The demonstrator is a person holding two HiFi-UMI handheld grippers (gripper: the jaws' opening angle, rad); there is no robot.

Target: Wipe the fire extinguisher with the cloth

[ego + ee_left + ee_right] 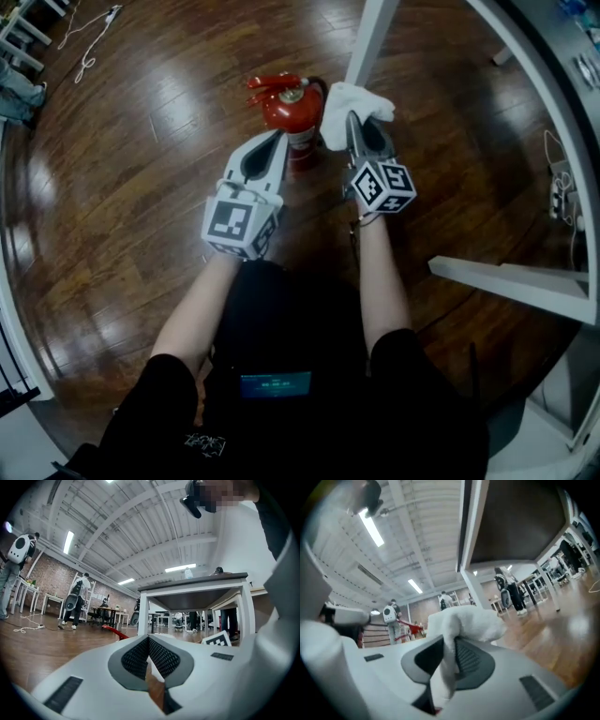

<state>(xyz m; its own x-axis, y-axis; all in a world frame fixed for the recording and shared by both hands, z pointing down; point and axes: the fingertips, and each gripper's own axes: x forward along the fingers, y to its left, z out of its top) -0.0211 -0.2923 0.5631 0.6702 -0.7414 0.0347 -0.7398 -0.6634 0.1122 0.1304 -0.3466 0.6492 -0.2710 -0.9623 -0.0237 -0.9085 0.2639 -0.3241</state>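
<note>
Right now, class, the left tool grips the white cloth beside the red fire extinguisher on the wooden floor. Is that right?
No. The right tool grips the white cloth, as the right gripper view shows; the left tool is shut on nothing. The rest stands.

A dark wooden floor (141, 187) with a glossy sheen spreads across the room and catches pale reflections of the lamps. A white table (197, 598) stands close by on square white legs (370, 37), its underside dark. A white cable (91, 42) lies looped on the boards at the far left. Overhead, a white ceiling (140, 527) of ribbed panels and beams carries long strip lights (68, 542). The far wall (51, 581) is brick, with small white tables (52, 598) in front of it.
</note>
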